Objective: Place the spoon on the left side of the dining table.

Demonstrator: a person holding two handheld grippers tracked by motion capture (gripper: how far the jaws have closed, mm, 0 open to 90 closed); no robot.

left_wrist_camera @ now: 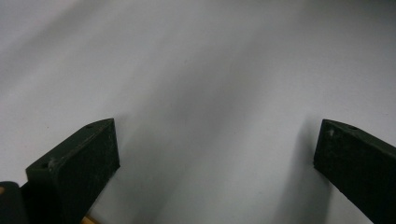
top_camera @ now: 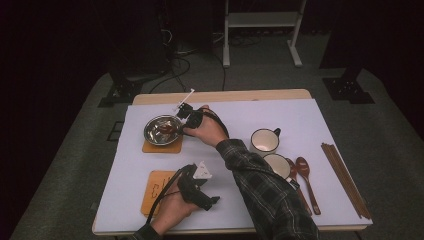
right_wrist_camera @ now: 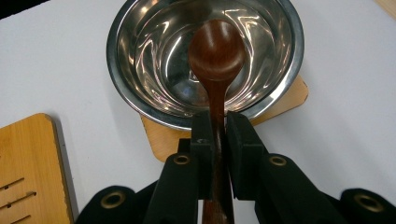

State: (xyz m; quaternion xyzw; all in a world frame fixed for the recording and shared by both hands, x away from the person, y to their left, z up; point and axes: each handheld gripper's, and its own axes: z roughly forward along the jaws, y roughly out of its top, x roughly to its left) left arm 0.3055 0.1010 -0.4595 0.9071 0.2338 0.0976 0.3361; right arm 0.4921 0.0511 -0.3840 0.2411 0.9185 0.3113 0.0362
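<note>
Right tongs (right_wrist_camera: pixel 217 122) grip spoon (right_wrist_camera: pixel 216 53) — seemingly inside bowl (right_wrist_camera: pixel 140 46).

Dim room, lit table, glare on bowl (right_wrist_camera: pixel 205 56), soft focus

White-covered table (top_camera: pixel 235 112) bears two wooden coasters (top_camera: pixel 159 190), cups (top_camera: pixel 263 140), spoons (top_camera: pixel 306 175), chopsticks (top_camera: pixel 345 180).

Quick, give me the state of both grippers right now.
Left gripper: open, holding nothing, over the white table cover.
Right gripper: shut on the wooden spoon, its head inside the steel bowl.
</note>
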